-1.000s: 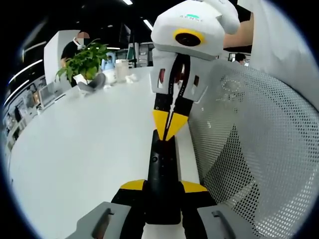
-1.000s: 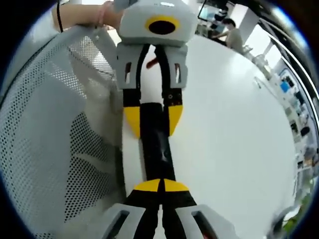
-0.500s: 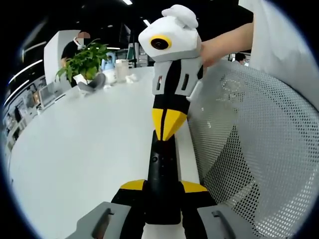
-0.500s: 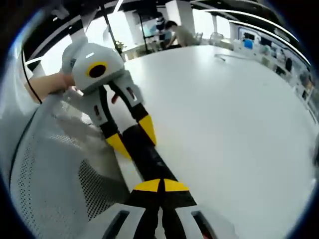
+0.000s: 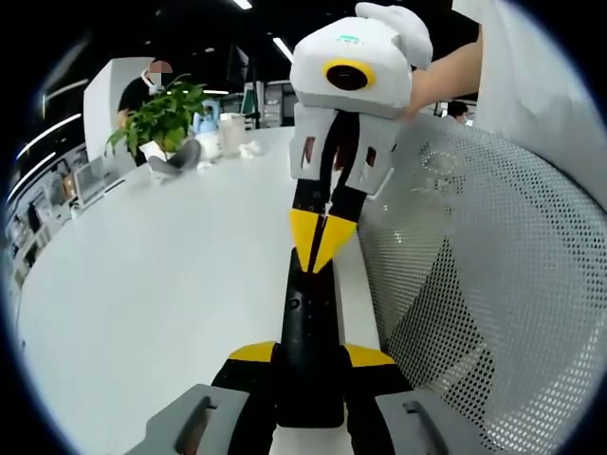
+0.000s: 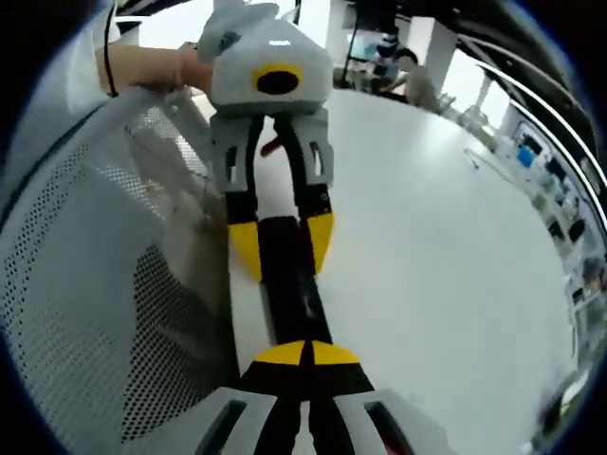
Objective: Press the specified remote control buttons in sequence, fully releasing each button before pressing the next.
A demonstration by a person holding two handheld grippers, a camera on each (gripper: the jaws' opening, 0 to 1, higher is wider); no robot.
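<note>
A black remote control [image 5: 309,327] lies lengthwise over the white table's edge, and my left gripper [image 5: 311,355] is shut on its near end, one yellow-tipped jaw on each side. My right gripper [image 5: 321,248] comes down from above, shut, with its yellow tips together at the remote's far end; I cannot tell whether they press a button. In the right gripper view, my right gripper [image 6: 305,354] is shut at the bottom. The remote [image 6: 292,280] runs from it up to the left gripper [image 6: 285,242], whose jaws clasp the remote.
A white table [image 5: 161,275] spreads to the left. A grey mesh chair back [image 5: 484,284] stands close on the right of the remote. A potted plant [image 5: 161,112], cups and a seated person are at the table's far end. A person's hand [image 6: 156,66] holds the left gripper.
My right gripper rolled aside half a second ago and has swung back in line with the remote. Its tips stayed at the remote's far end. The left gripper and the remote have not moved.
</note>
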